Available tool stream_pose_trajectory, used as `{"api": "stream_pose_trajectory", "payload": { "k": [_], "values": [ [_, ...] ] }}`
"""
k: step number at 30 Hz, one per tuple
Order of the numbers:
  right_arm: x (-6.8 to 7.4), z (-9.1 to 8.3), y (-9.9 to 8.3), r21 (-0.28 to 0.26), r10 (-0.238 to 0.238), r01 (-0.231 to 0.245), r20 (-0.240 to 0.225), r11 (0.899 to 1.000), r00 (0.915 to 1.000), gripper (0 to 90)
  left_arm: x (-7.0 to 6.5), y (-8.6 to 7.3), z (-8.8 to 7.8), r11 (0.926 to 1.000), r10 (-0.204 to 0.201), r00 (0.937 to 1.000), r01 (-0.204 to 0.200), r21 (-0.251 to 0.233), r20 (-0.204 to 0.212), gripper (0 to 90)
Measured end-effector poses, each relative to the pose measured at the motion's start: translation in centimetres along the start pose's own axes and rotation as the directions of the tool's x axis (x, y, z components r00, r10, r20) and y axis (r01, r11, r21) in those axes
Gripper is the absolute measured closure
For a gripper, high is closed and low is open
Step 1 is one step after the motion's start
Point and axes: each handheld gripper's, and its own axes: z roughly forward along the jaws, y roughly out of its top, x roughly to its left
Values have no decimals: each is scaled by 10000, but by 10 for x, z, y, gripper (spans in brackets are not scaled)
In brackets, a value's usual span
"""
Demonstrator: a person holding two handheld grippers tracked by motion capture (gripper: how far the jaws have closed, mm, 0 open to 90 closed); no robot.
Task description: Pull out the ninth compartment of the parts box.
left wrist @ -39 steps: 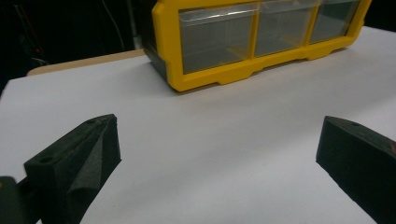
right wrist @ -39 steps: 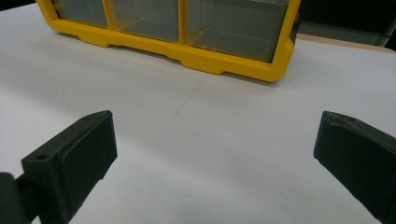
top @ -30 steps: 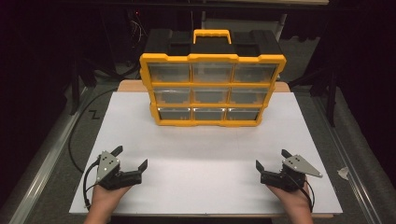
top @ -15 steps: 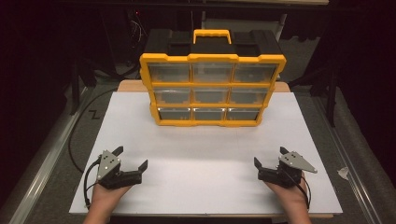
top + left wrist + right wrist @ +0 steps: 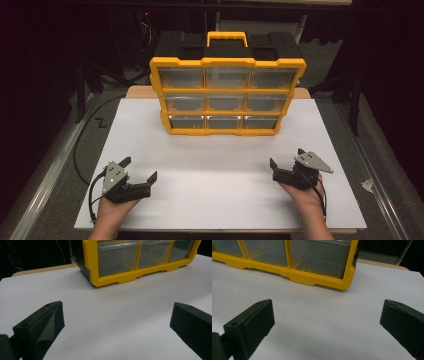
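Yellow drawer organizer (image 5: 227, 95) stands upright at the far middle of the white table (image 5: 220, 195), long axis running left to right, clear drawer fronts facing the person (black top, yellow carry handle (image 5: 227, 36) uppermost). Left hand-held gripper (image 5: 141, 169) rests at the near left, jaws wide apart, holding nothing. Right hand-held gripper (image 5: 287, 157) sits at the near right, jaws likewise spread, empty. Both point toward the organizer, well apart from it.

Brightly lit white desk (image 5: 220, 185) against near-black surroundings. Soft overhead light, faint shadows under the organizer (image 5: 227, 82). Mild glare on clear drawer fronts. Blurred close-up tool jaws; slight softness throughout.
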Motion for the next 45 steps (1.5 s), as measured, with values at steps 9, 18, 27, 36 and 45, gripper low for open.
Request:
{"api": "stream_pose_trajectory", "payload": {
  "k": [9,18,27,36,45],
  "values": [
    [2,21,7,11,-172,172,195,9999,9997,12,0,-1,1,10000,81,10000,-81,-13,40,2],
    [-1,46,14,93,-223,218,562,9997,9982,15,1,-4,3,9999,4,10000,-2,162,-92,2],
    [0,49,18,47,-575,573,559,9983,9968,16,0,-3,2,9996,-59,10000,58,286,29,5],
    [-3,36,15,277,-826,809,681,9963,9943,12,1,-3,-2,9997,-29,10000,26,256,93,8],
    [-6,29,7,568,-1290,1247,782,9906,9886,11,0,-5,-2,9999,-69,10000,69,152,9,6]
  ]
}}
